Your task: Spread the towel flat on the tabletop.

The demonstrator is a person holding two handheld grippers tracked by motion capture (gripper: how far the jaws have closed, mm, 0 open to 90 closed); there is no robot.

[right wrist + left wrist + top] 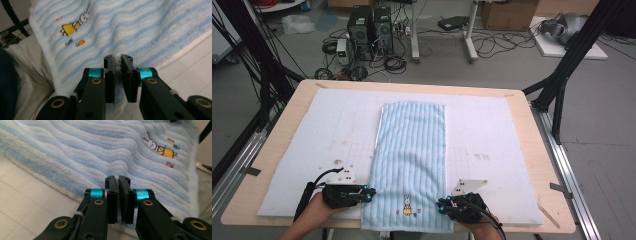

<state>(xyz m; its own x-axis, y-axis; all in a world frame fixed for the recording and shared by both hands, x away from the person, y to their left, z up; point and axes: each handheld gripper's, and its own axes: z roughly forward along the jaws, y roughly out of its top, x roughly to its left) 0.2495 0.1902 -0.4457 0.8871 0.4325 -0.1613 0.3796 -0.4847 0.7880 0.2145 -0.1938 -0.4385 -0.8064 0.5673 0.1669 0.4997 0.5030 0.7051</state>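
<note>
A light blue striped towel (412, 150) lies lengthwise on a white mat (322, 130), its near end hanging a little over the table's front edge. A small embroidered rabbit (407, 204) sits near that end. My left gripper (369, 194) is at the towel's left near edge. In the left gripper view its jaws are pressed together on a raised ridge of towel (100, 150), gripper (118, 180). My right gripper (441, 205) is at the right near edge. In the right gripper view, towel fabric (150, 25) shows pinched between the jaws of the gripper (118, 58).
The wooden table (287, 115) carries the mat, with bare mat on both sides of the towel. Beyond the far edge are computer towers (369, 27), cables and boxes on the floor. Black frame legs (562, 75) stand at the right. The person's trousers (25, 75) lie below the front edge.
</note>
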